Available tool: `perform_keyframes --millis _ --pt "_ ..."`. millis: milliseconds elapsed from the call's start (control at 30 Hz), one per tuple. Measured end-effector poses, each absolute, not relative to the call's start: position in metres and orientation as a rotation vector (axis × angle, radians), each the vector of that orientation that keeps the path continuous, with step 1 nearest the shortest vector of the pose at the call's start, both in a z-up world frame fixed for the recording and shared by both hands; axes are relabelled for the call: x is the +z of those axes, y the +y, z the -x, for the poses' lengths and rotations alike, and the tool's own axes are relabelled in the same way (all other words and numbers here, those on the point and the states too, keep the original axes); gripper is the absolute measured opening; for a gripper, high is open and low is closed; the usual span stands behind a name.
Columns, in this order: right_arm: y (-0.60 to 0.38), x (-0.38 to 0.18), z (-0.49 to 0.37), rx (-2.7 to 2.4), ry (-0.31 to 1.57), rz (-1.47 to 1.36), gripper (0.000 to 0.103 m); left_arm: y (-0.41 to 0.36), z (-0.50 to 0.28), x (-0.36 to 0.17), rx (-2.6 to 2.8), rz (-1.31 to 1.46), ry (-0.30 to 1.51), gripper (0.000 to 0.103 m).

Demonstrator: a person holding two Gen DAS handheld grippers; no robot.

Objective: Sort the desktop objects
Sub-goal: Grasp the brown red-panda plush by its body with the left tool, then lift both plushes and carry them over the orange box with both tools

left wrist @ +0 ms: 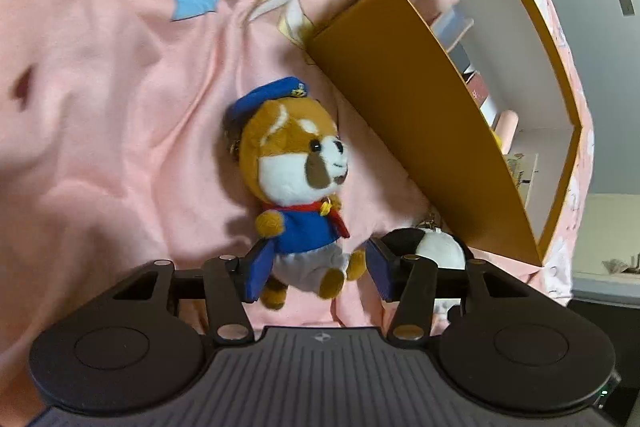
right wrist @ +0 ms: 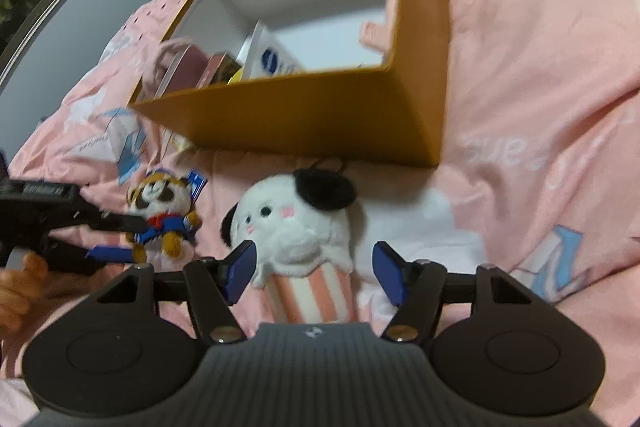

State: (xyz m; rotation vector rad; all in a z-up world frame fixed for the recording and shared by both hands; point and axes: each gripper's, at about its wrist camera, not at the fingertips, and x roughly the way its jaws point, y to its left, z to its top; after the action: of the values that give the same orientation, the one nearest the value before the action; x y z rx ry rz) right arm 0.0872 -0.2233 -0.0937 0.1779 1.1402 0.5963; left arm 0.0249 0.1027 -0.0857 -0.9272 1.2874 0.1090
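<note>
Both tongs (left wrist: pixel 316 267) (right wrist: pixel 316 277) open, straddling plush toys (left wrist: pixel 296 183) (right wrist: pixel 298 231)

The left wrist camera looks steeply down, close over the pink bedcover (left wrist: pixel 100 87), with the blue-capped plush (left wrist: pixel 296 187) between its fingers and the orange box (left wrist: pixel 420 131) to its right. The right wrist camera also tilts down from close range, over the white plush (right wrist: pixel 296 231), facing the box's near wall. Both views share the box, both plush toys and the bedcover; the right view also catches the left gripper (right wrist: pixel 120 239) at its left edge.
</note>
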Motion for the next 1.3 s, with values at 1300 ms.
perform_keyframes --millis 1300 --pt "-0.212 0.022 -0.079 0.636 0.861 -0.468 0.055 0.063 -0.042 0.025 -0.23 0.502 0.951 0.04"
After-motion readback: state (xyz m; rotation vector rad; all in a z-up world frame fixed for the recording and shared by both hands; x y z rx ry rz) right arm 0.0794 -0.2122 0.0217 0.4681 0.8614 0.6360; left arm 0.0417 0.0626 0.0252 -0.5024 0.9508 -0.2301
